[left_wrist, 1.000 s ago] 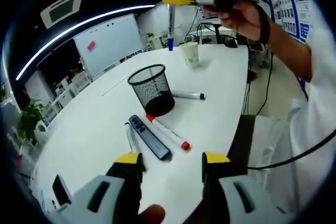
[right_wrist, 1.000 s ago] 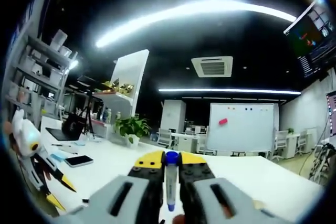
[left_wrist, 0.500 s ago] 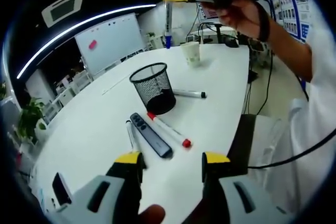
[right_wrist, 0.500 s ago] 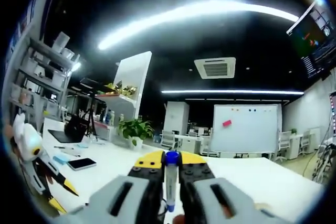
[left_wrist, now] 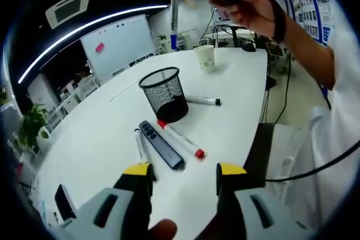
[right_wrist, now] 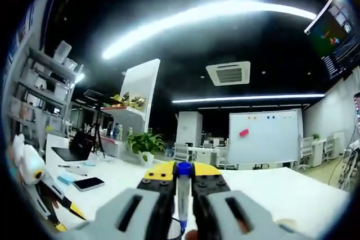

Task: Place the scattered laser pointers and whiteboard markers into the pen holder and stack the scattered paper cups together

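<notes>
In the right gripper view, the right gripper (right_wrist: 183, 173) is seen with its yellow-tipped jaws closed on a blue-capped whiteboard marker (right_wrist: 183, 195), which is clamped upright between them, cap end up. In the left gripper view the same gripper is seen held high in a person's hand (left_wrist: 247, 5), well above the white table (left_wrist: 95, 139), with the marker hanging down from the jaws above and beyond the pen holder (left_wrist: 163, 94).

The left gripper (left_wrist: 184, 176) is held low over the near edge of the table, its jaws spread apart with nothing between them.

Just beyond these jaws, a dark laser pointer (left_wrist: 161, 145) is laid flat on the table, with a red-capped marker (left_wrist: 180, 139) just beside it on one side and a slim pen-like item (left_wrist: 139, 146) on the other. The black mesh pen holder stands upright past them. A black-capped marker (left_wrist: 202, 101) lies near the holder's far side. A paper cup (left_wrist: 205, 58) stands upright farther back on the table.
</notes>
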A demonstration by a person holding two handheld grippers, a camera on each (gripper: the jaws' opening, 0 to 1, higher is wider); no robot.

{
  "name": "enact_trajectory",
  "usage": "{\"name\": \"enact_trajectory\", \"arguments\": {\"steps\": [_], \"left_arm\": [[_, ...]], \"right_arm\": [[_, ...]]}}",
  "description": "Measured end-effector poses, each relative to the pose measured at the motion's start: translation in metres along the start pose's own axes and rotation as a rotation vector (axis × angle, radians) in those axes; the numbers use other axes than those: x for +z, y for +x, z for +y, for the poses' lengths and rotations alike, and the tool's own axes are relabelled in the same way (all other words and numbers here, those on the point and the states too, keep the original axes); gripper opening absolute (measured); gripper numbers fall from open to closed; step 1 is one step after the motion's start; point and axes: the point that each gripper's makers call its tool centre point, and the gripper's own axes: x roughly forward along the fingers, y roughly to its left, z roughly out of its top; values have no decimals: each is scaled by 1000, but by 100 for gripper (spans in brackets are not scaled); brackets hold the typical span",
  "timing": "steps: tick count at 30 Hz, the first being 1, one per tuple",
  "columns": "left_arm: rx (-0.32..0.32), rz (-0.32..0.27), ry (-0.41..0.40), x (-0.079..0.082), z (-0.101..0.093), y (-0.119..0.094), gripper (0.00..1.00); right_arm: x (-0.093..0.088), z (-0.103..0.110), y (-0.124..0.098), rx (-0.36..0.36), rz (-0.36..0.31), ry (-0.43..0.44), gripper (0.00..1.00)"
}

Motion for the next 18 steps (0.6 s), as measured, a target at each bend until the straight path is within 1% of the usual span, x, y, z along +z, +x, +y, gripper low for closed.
{"name": "enact_trajectory", "arguments": {"steps": [6,11,14,18], "left_arm": [[6,7,-6,-3,2,0,46],[0,-4,-13,1,-1,-1,46],[-4,-2,-11,-2,-1,1,46],[-2,1,-10,-4,0,1,46]], "right_arm": [[-2,-1,4,-5,3,7,11],[-8,-2,7,-10,11,20,11],[-9,-1,8,-7,12,35,11],[-11,1,9,-1,14,29,11]]}}
